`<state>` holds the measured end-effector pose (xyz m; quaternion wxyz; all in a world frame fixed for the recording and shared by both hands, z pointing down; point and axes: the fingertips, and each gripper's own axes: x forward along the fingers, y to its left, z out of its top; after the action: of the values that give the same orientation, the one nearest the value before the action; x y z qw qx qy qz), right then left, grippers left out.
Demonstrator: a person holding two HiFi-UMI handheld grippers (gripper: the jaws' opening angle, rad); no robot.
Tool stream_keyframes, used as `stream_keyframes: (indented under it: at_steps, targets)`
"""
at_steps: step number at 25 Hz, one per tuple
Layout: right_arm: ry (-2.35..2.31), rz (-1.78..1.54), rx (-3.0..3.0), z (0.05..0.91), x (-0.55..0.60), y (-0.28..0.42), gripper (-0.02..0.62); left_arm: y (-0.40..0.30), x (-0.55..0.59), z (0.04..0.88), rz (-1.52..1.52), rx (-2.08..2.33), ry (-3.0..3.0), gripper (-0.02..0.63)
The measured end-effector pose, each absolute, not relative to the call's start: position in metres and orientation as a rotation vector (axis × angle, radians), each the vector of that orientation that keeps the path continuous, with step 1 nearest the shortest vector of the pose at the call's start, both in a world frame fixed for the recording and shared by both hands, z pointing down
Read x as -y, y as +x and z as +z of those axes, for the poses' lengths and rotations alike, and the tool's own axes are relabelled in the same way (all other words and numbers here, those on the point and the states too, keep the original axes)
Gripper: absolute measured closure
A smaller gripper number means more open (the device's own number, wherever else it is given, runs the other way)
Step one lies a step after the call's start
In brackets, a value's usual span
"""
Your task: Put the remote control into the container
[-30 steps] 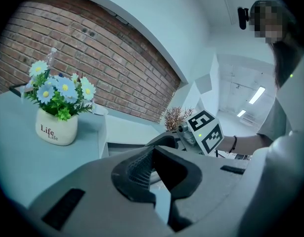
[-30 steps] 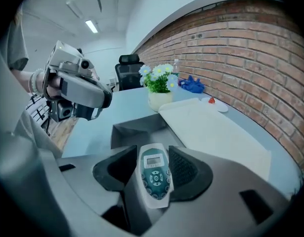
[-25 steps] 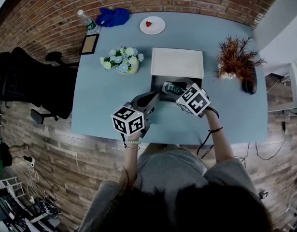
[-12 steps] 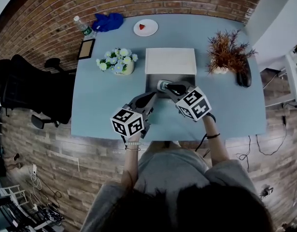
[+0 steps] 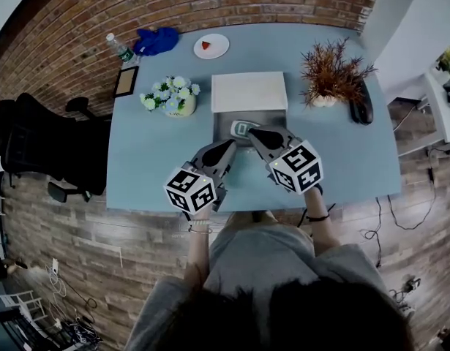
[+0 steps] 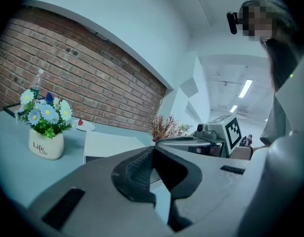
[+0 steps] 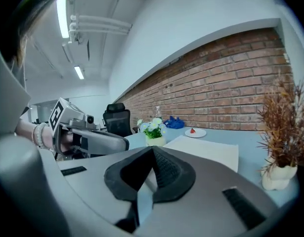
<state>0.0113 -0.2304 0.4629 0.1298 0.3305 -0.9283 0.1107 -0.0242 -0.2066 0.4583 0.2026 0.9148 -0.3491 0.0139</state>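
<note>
Desk (image 5: 151,159) carries container (image 5: 220,125) near front edge, within easy reach; white lid (image 5: 249,91) lies flipped back, leaving interior open. 2 tools hover at container's near side: left tool (image 5: 229,146) and right tool (image 5: 255,133), both clenched, empty. Remote control (image 5: 241,128) lies flat inside container, so placement looks done

Your left half of the table (image 5: 144,167) is bare from the flower pot (image 5: 170,97) down to the near edge, so there's plenty of room. The right half is bare up to the dried plant (image 5: 328,75) and the dark object (image 5: 360,110) beside it. A white board (image 5: 249,92) lies flat just behind the container (image 5: 219,126). The left gripper (image 5: 228,147) and right gripper (image 5: 252,132) crowd its near side, close together. The plate (image 5: 211,46), bottle (image 5: 118,48) and frame (image 5: 126,81) sit far back, well apart.
</note>
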Motion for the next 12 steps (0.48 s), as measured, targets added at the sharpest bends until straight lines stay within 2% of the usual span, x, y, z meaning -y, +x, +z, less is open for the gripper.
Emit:
stream_keyframes:
  at_steps: [12]
  targets:
    - [1.116,0.214,2.761,0.43,0.206,0.03,0.597,-0.013,0.181,0.436,-0.018,0.992,2.633,0.603]
